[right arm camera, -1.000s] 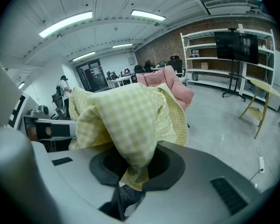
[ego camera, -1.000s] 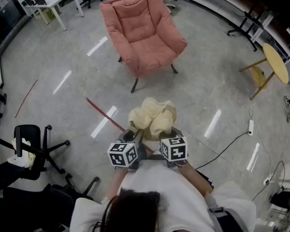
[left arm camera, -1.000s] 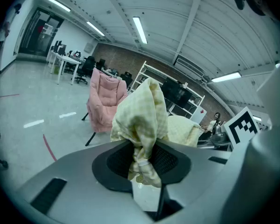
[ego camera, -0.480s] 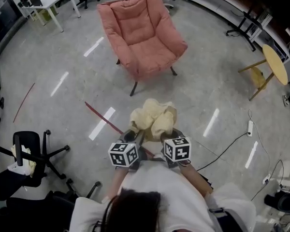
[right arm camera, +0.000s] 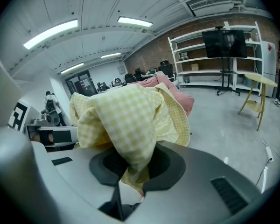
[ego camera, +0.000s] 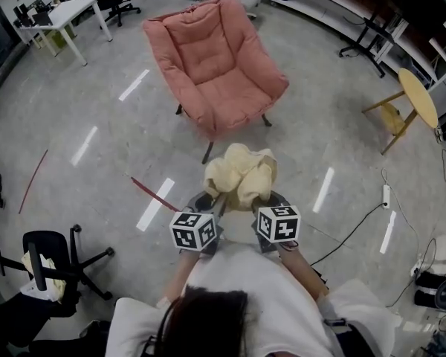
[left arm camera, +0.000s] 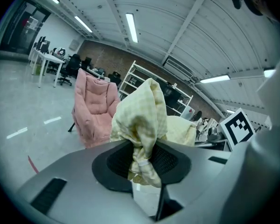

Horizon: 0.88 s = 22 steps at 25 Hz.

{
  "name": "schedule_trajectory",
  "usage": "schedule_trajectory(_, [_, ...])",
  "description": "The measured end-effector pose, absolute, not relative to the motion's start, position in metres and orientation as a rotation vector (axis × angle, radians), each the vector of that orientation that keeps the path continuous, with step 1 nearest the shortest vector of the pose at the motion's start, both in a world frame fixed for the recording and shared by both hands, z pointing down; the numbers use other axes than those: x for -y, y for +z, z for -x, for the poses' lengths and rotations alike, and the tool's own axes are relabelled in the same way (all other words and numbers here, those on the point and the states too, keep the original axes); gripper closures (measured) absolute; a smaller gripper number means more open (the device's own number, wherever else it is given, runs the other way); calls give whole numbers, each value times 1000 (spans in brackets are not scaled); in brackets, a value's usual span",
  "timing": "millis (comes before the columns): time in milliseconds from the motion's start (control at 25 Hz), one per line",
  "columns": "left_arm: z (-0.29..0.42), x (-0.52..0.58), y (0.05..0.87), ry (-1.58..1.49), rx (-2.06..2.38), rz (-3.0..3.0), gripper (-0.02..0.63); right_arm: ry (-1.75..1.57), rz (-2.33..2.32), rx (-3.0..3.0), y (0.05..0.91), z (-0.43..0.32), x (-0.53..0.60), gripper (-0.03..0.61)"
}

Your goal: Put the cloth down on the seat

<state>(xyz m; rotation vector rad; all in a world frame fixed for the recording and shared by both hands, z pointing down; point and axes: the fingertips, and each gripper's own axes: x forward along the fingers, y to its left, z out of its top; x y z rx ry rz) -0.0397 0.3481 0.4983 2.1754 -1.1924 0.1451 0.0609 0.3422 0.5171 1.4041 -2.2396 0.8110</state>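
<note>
cloth (ego camera: 239,175) btwn grippers, before armchair (ego camera: 215,64)

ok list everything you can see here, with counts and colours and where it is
armchair: one, pink, on the floor ahead
cloth: one, pale yellow check, bunched in both tools, short of the armchair
side table: one, wooden, round, far right
desk: one, white, far left
office chairs: several, black, one near left, others far back
power strip: one, white, floor at right
left tool: one, grey, shut on the cloth
right tool: one, grey, shut on the cloth
</note>
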Motion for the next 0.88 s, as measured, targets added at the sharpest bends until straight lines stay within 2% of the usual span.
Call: schedule_trajectory(880, [80,-297,513,193,1176,-2175,502,778,-1394,2185,531,-20,-292,487])
